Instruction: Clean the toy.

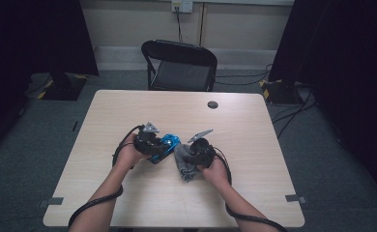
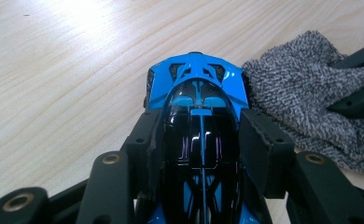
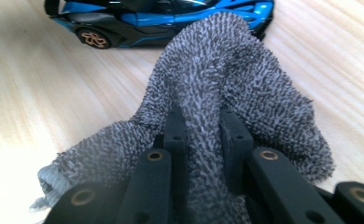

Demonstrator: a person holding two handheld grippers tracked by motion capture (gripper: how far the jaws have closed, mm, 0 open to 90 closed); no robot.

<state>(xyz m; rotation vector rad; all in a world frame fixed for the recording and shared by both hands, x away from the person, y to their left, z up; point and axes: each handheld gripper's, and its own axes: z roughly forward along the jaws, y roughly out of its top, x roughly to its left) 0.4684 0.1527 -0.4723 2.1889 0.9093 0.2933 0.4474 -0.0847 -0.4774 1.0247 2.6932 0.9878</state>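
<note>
The left gripper (image 2: 201, 140) has its jaws closed against the two flanks of a blue and black toy car (image 2: 198, 107), which sits near the middle of the wooden table (image 1: 128, 203), and the right gripper (image 3: 203, 126) pinches a ridge of a grey towelling cloth (image 3: 245, 74) that lies bunched just beside the car's nose. The likely trouble is with the car: its shell looks glossy and tapers forward, so if the cloth is rubbed hard against it the body could squirt out from between the pads or twist in the grip. The cloth is held only by a narrow fold, and a drag across the car could pull that fold free or catch loops on the car's vents. The left gripper view shows how the pads sit on the car's sides and the cloth touching its front corner. The right gripper view shows the car's side and a bronze wheel (image 3: 92, 38). The high view shows both hands close together, and a black chair (image 1: 179, 65) beyond the table.
</note>
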